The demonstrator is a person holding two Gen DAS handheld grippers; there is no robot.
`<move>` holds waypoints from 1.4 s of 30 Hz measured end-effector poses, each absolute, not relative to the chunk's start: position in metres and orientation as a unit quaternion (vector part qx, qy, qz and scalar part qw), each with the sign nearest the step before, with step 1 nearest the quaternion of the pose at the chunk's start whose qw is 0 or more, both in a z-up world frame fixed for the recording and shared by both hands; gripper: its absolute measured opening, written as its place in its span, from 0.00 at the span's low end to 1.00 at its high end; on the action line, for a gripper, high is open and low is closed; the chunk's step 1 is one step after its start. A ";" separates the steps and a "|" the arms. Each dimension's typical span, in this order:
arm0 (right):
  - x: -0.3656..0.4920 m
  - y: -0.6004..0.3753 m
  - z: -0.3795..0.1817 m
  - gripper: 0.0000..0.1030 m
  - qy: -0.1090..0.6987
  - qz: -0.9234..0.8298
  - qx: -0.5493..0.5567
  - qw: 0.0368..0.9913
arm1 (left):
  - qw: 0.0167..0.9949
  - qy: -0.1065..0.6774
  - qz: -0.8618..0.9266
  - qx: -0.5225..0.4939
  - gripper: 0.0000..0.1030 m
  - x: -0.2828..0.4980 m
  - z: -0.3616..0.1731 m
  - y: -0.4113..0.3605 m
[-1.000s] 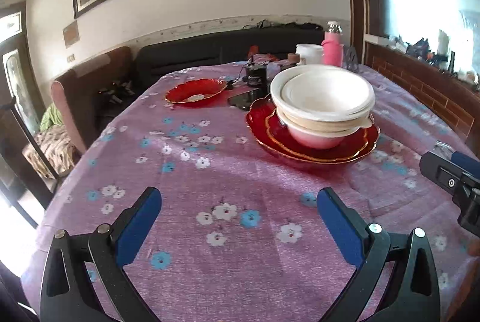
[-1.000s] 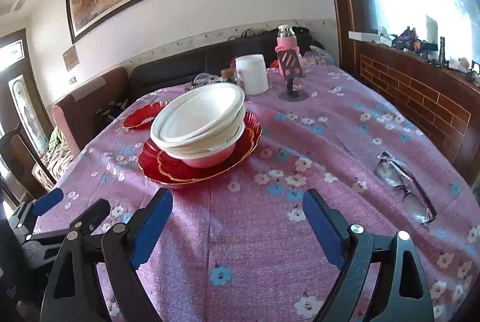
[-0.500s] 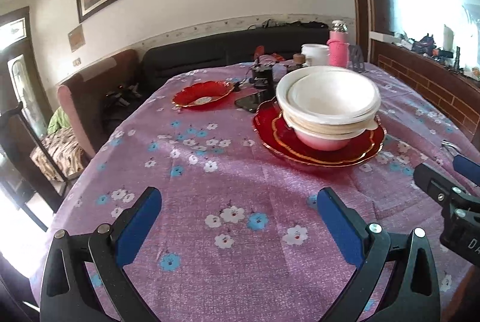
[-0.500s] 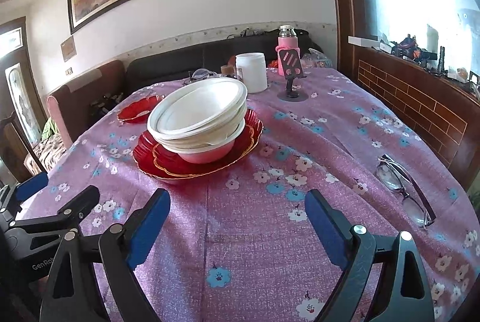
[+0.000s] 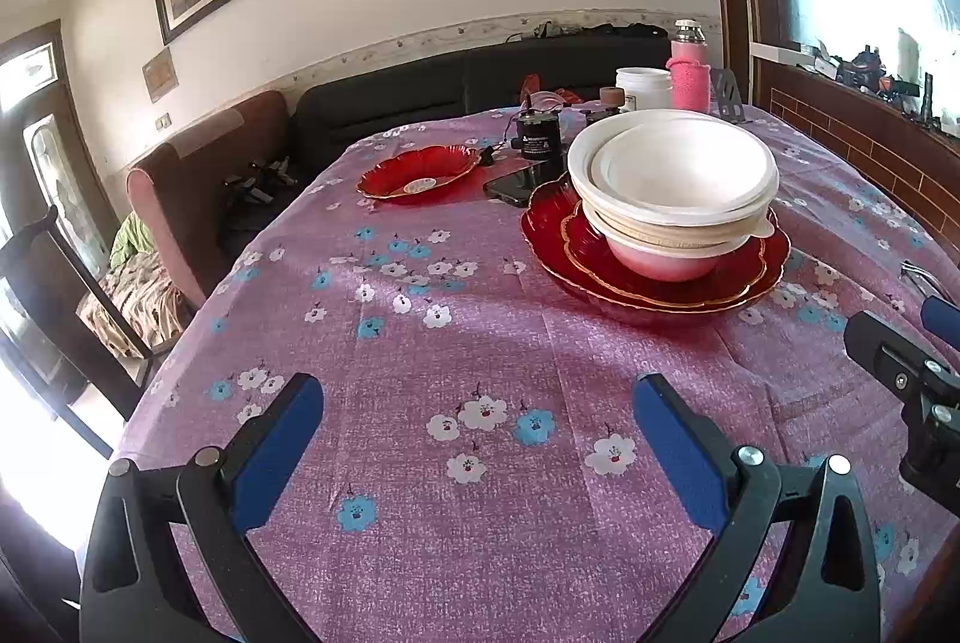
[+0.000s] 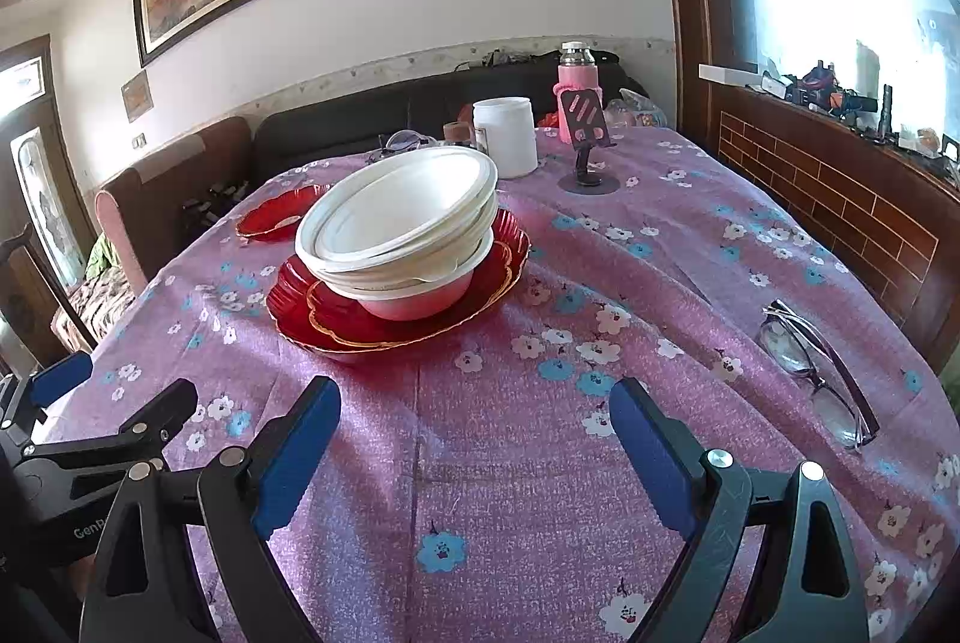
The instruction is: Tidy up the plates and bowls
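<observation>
A stack of white bowls (image 5: 675, 187) sits on stacked red plates (image 5: 708, 277) on the purple flowered tablecloth; the stack also shows in the right wrist view (image 6: 402, 229) on the red plates (image 6: 336, 319). A separate red plate (image 5: 420, 172) lies further back left, also seen in the right wrist view (image 6: 276, 217). My left gripper (image 5: 477, 421) is open and empty, low over the cloth in front of the stack. My right gripper (image 6: 474, 427) is open and empty, also short of the stack.
A black phone (image 5: 519, 181) and small black device (image 5: 537, 136) lie behind the stack. A white jar (image 6: 504, 136), pink bottle (image 6: 576, 73) and phone stand (image 6: 585, 145) stand at the back. Glasses (image 6: 816, 367) lie at the right. Sofa and chairs edge the table.
Both grippers have drawn back a little and risen, so the stack looks slightly farther. Nothing on the table has moved.
</observation>
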State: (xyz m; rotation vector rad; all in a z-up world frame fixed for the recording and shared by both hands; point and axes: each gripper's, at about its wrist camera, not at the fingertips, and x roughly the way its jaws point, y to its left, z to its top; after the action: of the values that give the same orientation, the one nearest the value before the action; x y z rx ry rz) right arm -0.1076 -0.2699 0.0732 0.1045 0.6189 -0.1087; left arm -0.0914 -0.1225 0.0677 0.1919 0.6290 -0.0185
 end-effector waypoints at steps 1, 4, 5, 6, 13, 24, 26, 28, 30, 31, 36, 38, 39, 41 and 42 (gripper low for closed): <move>-0.108 -0.270 0.073 0.91 0.304 -0.054 0.051 0.950 | 0.946 0.309 -0.010 0.095 1.00 -0.092 0.068 -0.123; -0.109 -0.270 0.073 0.91 0.304 -0.053 0.053 0.950 | 0.945 0.311 -0.012 0.097 1.00 -0.091 0.067 -0.124; -0.108 -0.270 0.073 0.91 0.305 -0.053 0.053 0.950 | 0.945 0.311 -0.012 0.098 1.00 -0.091 0.067 -0.125; -0.108 -0.271 0.072 0.91 0.305 -0.053 0.053 0.949 | 0.945 0.312 -0.014 0.099 1.00 -0.091 0.066 -0.125; -0.107 -0.273 0.069 0.91 0.313 -0.054 0.060 0.946 | 0.940 0.323 -0.030 0.104 1.00 -0.092 0.061 -0.131; -0.104 -0.277 0.063 0.91 0.324 -0.051 0.067 0.942 | 0.939 0.324 -0.033 0.114 1.00 -0.093 0.057 -0.137; -0.104 -0.277 0.062 0.91 0.326 -0.052 0.068 0.941 | 0.938 0.324 -0.034 0.116 1.00 -0.094 0.057 -0.138; -0.104 -0.277 0.062 0.91 0.326 -0.051 0.070 0.942 | 0.938 0.323 -0.034 0.118 1.00 -0.094 0.057 -0.139; -0.104 -0.277 0.062 0.91 0.326 -0.052 0.068 0.942 | 0.938 0.322 -0.033 0.120 1.00 -0.094 0.057 -0.140; -0.104 -0.276 0.063 0.91 0.325 -0.052 0.068 0.942 | 0.938 0.322 -0.032 0.120 1.00 -0.094 0.057 -0.140; -0.104 -0.277 0.063 0.91 0.325 -0.053 0.069 0.942 | 0.939 0.322 -0.030 0.120 1.00 -0.094 0.057 -0.140; -0.104 -0.277 0.063 0.91 0.325 -0.053 0.069 0.942 | 0.939 0.322 -0.030 0.121 1.00 -0.094 0.057 -0.140; -0.105 -0.277 0.064 0.91 0.325 -0.053 0.069 0.942 | 0.938 0.322 -0.032 0.121 1.00 -0.094 0.058 -0.140; -0.105 -0.277 0.064 0.91 0.324 -0.052 0.068 0.942 | 0.938 0.321 -0.031 0.123 1.00 -0.095 0.058 -0.141; -0.105 -0.277 0.064 0.91 0.325 -0.052 0.068 0.942 | 0.938 0.321 -0.032 0.123 1.00 -0.095 0.057 -0.141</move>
State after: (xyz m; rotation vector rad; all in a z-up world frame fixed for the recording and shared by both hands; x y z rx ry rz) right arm -0.1047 -0.2768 0.0638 0.1382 0.6620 -0.1057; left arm -0.0947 -0.1411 0.0575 0.2515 0.6559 -0.0651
